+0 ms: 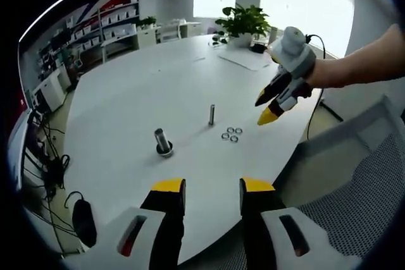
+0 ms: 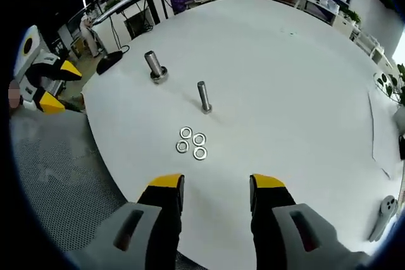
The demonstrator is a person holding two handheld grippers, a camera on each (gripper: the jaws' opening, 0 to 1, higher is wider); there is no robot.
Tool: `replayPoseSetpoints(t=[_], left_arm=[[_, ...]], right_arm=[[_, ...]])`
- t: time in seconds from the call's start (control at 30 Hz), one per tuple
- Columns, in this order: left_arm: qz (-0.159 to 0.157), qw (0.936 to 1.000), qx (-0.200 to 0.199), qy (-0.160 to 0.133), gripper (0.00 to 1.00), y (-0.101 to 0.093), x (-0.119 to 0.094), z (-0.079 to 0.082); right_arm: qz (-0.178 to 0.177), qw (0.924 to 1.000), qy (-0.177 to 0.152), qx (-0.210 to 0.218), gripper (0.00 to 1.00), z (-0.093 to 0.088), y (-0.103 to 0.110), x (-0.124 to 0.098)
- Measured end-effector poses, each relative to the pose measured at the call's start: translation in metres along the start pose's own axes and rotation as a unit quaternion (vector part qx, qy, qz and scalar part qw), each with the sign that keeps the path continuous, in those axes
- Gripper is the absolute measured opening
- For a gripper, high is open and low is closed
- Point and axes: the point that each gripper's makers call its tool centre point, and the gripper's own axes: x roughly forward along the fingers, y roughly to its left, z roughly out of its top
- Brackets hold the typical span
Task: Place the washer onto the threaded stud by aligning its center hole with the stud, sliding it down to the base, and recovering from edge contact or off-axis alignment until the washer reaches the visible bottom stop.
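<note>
Table: a wide white round table (image 2: 285, 74) carried all the parts; a mesh chair (image 1: 354, 188) stood at its near edge in the left gripper view.
Washers: four small washers (image 2: 192, 143) lay flat in a tight cluster on the table, just beside one another, near the slim stud; none was on a stud. In the left gripper view the cluster (image 1: 231, 134) lay to the right of that stud.
Stud: a slim stud (image 2: 203, 97) stood upright on the table, bare down to its base, also seen at (image 1: 212, 114).
Thick bolt: a thicker bolt (image 2: 154, 66) stood upright on a dark round base, apart from the stud and farther from the washers.
Left gripper: the left gripper (image 1: 212, 195) hovered at the table's near edge, jaws spread, nothing between them.
Right gripper: the right gripper (image 2: 215, 193) hung above the table short of the washers, jaws spread and empty; in the left gripper view it (image 1: 266, 109) was held by a hand over the table's right side.
Plant: a potted plant (image 1: 242, 24) stood at the table's far side.
</note>
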Motion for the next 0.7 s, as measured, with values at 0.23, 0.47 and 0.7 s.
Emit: replayPoseSetpoints(t=[0.23,0.47,0.7], left_arm=[[-0.002,1.0000,-0.001,0.000,0.33,-0.001,0.001,0.000],[-0.005,1.0000,0.000,0.000,0.33,-0.004,0.000,0.000],[-0.007,1.0000,0.002,0.002,0.33,-0.005,0.000,0.000]], right_arm=[[0.002,0.9999,-0.001,-0.010,0.43,0.001,-0.005,0.006],[0.019,0.9995,0.003,-0.027,0.40,-0.003,0.002,0.013],[0.027,0.9979,0.016,-0.057,0.35,0.002,0.019,0.018]])
